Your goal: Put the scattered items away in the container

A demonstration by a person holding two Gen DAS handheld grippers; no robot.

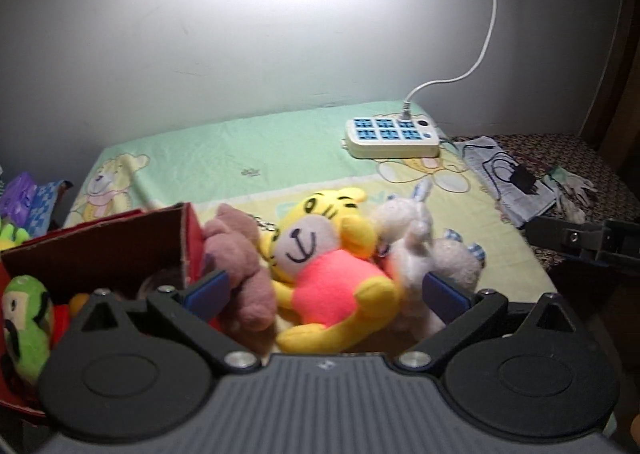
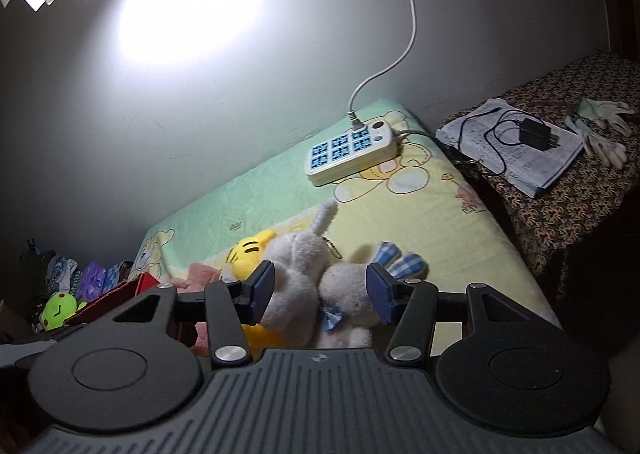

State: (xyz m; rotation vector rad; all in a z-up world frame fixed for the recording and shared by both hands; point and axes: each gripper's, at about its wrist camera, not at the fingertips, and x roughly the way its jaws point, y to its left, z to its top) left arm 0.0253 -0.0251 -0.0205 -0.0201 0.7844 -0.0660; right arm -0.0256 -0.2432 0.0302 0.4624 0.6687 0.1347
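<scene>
Left hand-held gripper (image 1: pixel 326 290): jaws spread wide, nothing clamped. The yellow tiger toy (image 1: pixel 328 266) lies between its fingers, the brown plush (image 1: pixel 240 266) against the left pad and the white rabbit toy (image 1: pixel 420 254) against the right pad. Whether either pad presses in cannot be told. Judgement: the wide opening is there to straddle the tiger's body before closing.

Container: a red cardboard box (image 1: pixel 120 238) sits just left of this gripper, open side up, with a green plush (image 1: pixel 28 314) and other soft items already inside. The brown plush leans on the box's near corner. The short reach to the box probably explains why the pile is worked from this side.

Right hand-held gripper (image 2: pixel 320 290): jaws moderately open around the white rabbit toy (image 2: pixel 304 278), pads near its flanks, no visible squeeze. Blue checked ears poke out just past the right pad.

Far ahead of both grippers, on the bed sheet (image 1: pixel 240 150), a power strip (image 1: pixel 392 136) with its cable (image 1: pixel 472 66) stays clear of the toys; likely not part of the tidy.

Risk judged: the toys overlap, so one grasp may drag a neighbour.
</scene>
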